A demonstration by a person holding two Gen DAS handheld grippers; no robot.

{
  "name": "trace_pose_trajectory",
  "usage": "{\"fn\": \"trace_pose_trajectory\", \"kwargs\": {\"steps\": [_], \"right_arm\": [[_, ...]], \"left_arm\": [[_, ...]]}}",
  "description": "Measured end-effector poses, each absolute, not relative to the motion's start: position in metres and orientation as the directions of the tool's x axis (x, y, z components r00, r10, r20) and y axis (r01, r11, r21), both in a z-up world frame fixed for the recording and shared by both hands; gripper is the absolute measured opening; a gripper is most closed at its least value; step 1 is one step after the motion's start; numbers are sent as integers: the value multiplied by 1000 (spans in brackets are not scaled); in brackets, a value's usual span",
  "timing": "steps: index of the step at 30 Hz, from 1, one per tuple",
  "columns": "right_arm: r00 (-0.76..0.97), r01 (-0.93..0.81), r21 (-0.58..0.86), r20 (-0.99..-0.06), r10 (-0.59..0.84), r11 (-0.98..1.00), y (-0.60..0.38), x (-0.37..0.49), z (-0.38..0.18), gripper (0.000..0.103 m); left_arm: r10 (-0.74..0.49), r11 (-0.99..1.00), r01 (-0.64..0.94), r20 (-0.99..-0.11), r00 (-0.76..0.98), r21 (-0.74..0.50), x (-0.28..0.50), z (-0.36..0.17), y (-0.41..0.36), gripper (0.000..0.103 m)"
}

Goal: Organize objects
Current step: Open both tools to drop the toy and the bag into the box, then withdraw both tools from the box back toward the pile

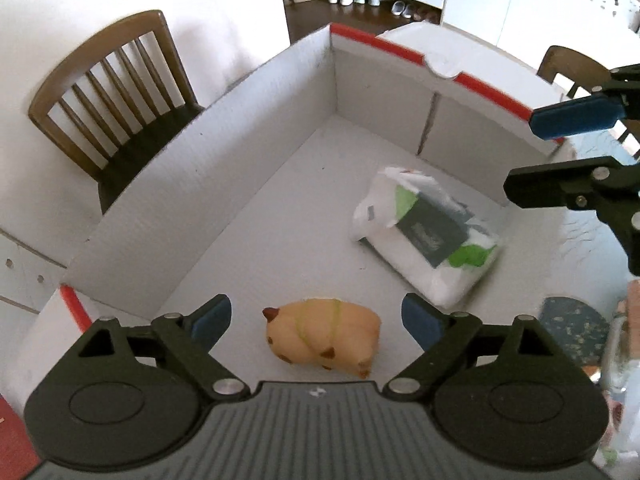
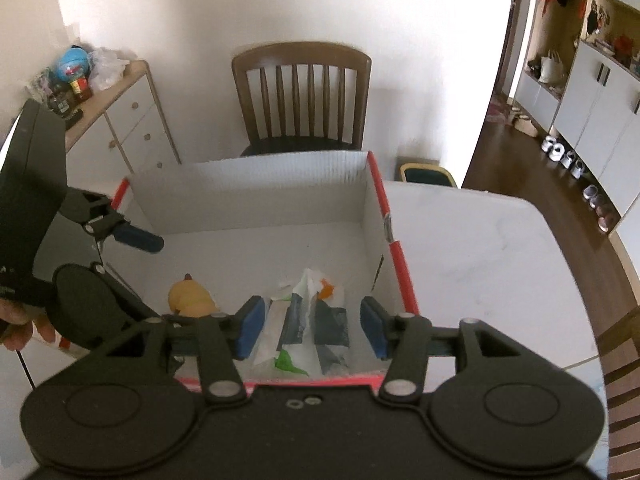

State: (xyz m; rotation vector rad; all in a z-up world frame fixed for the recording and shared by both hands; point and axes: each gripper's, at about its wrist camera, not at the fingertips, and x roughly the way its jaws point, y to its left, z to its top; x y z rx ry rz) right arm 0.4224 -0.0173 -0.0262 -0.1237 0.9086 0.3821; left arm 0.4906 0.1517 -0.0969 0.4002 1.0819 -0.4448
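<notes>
A white cardboard box (image 1: 224,148) with red edges stands on the table. Inside lie a tan hamster-like toy (image 1: 324,334) and a white plastic packet (image 1: 428,236) with green and dark print. My left gripper (image 1: 316,322) is open above the toy, its blue pads on either side, not touching. My right gripper (image 2: 312,330) is open above the packet (image 2: 308,328), inside the box's near wall (image 2: 288,380). The toy (image 2: 190,296) shows left in the right wrist view, with the left gripper (image 2: 120,256) over it. The right gripper (image 1: 536,156) shows at the right edge of the left wrist view.
A wooden chair (image 2: 302,96) stands behind the box, also in the left wrist view (image 1: 116,92). A white marble table (image 2: 480,264) extends right of the box. A cabinet (image 2: 124,120) with clutter stands far left. Shoes (image 2: 568,160) line the floor at right.
</notes>
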Motion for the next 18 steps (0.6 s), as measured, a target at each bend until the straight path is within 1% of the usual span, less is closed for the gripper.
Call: {"fn": "trace_pose_trajectory", "kwargs": {"steps": [2, 7, 11, 18], "right_arm": [[559, -388, 45, -783, 274, 920, -21, 417, -21, 55], [568, -407, 51, -768, 296, 912, -32, 401, -8, 56], [573, -437, 50, -754, 320, 898, -41, 382, 3, 58], [580, -461, 56, -736, 348, 886, -70, 349, 14, 61]], "left_arm": [[-146, 841, 529, -896, 420, 111, 484, -89, 148, 92], [-163, 852, 513, -875, 455, 108, 462, -59, 146, 92], [-154, 855, 504, -868, 472, 122, 443, -51, 136, 92], [-180, 881, 464, -844, 506, 91, 400, -31, 126, 93]]}}
